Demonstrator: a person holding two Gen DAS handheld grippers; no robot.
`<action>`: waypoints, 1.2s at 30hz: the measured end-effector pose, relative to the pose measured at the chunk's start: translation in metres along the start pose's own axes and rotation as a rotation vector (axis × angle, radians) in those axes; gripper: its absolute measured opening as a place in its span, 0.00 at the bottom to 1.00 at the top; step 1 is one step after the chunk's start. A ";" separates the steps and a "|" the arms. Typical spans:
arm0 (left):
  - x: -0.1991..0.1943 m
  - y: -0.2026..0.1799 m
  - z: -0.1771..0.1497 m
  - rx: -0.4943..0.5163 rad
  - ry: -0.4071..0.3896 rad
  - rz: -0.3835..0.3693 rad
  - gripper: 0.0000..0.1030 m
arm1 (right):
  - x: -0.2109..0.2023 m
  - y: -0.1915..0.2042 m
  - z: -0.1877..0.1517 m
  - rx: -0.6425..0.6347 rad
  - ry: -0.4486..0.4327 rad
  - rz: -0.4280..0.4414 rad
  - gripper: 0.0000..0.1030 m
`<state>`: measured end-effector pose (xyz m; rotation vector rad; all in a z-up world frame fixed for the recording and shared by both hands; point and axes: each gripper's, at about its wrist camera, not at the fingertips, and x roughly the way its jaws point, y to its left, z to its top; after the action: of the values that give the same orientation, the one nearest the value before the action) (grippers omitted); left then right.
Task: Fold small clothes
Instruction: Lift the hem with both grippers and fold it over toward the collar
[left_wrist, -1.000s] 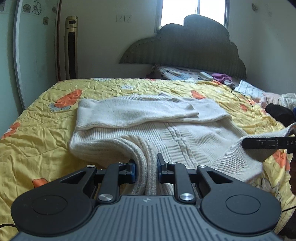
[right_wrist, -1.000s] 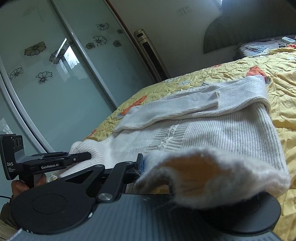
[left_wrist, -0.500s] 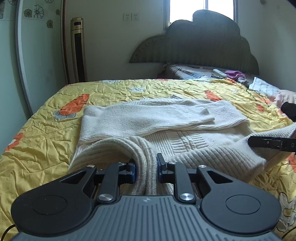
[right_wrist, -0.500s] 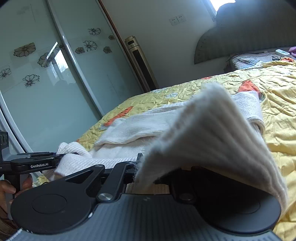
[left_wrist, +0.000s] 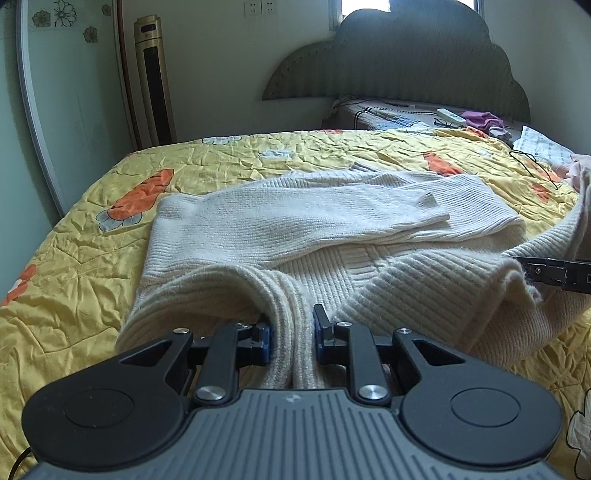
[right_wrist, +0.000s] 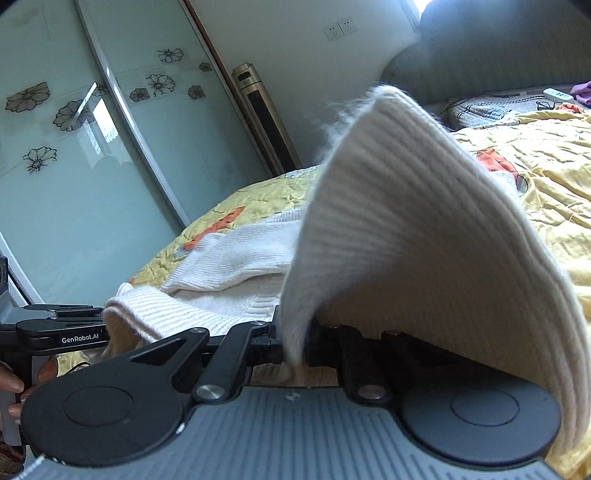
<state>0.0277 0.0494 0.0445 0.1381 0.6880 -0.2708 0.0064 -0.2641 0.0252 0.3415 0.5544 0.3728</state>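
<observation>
gripping the cream sweater's (left_wrist: 369, 236) ribbed hem, both tongs, left (left_wrist: 291, 336) and right (right_wrist: 295, 343), over yellow bedspread (left_wrist: 92, 258)

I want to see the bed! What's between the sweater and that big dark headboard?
In the left wrist view, only bare yellow quilt lies between the sweater and the headboard.

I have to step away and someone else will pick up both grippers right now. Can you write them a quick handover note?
Left gripper: shut on the ribbed hem of the cream sweater, near edge.
Right gripper: shut on the same hem further along; the fabric arches up over it.
Sweater: lying on the yellow bedspread, both sleeves already folded across the body.
Done: sleeves in, hem gripped and lifted.
Left: carry the hem toward the headboard end, lay it over the sleeves, release, smooth.
</observation>
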 end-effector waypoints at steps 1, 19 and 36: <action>0.002 0.000 0.000 0.002 0.002 0.002 0.20 | 0.001 0.000 0.000 0.000 0.000 -0.002 0.14; 0.008 0.001 0.009 0.007 -0.011 0.031 0.20 | 0.001 0.010 0.007 -0.135 -0.065 -0.035 0.14; 0.006 0.007 0.022 0.006 -0.053 0.066 0.20 | 0.004 0.017 0.023 -0.171 -0.143 -0.057 0.14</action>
<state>0.0478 0.0500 0.0579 0.1583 0.6285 -0.2125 0.0180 -0.2529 0.0486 0.1854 0.3879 0.3358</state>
